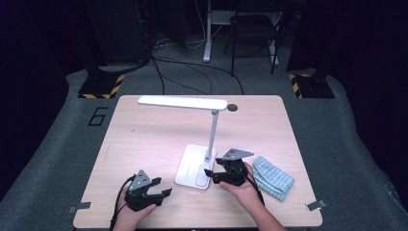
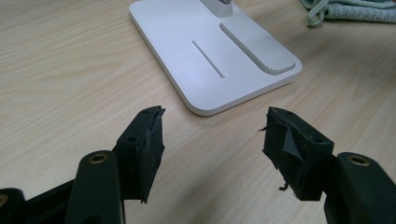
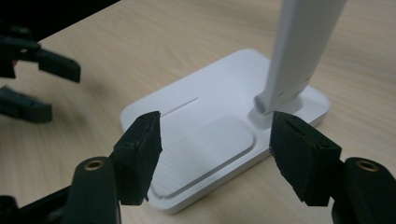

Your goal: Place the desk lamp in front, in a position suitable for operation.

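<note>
White plastic desk lamp [image 1: 204, 144] at table centre: the right gripper [image 3: 215, 144], jaws wide and empty over its base, should centre on the upright stem before closing; left gripper [image 1: 161, 190] waits open beside the base.

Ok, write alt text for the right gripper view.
The right gripper hangs with its two black jaws open just above the white lamp base, holding nothing. The lamp's white stem rises from the base's far corner, and the left gripper sits farther off on the wooden table.
</note>
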{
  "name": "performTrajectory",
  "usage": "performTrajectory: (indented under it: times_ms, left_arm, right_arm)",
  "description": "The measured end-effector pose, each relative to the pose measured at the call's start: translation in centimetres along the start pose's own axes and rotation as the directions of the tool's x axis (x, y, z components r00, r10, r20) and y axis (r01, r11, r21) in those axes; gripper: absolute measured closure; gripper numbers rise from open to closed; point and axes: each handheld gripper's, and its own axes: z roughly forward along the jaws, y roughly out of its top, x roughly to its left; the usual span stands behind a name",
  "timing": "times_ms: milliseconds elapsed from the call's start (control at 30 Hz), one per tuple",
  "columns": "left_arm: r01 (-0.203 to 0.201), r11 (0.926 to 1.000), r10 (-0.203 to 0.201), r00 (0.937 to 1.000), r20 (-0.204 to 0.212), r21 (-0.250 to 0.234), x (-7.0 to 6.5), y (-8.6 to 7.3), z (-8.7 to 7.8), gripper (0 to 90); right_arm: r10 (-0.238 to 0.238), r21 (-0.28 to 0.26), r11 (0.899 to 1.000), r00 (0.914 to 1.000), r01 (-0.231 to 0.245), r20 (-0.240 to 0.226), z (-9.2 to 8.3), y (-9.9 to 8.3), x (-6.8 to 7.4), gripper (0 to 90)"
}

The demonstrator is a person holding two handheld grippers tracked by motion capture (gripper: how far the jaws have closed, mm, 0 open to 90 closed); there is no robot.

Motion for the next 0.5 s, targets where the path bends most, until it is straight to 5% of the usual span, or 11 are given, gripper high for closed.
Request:
performTrajectory:
  times_ms: [200, 500]
  left_arm:
    - [0.002, 1.0000, -0.002, 1.0000, -0.001, -0.005, 0.0, 0.0, 0.0, 37.8]
    - [0.002, 1.0000, -0.002, 1.0000, -0.003, -0.009, 0.0, 0.0, 0.1, 37.8]
  right_arm:
    - [0.002, -0.045, 0.999, 0.9987, 0.000, 0.050, -0.1, 2.4, -1.5, 32.4]
    - [0.025, -0.052, 0.998, 0.9989, -0.023, 0.038, 1.4, 4.8, -2.9, 31.3]
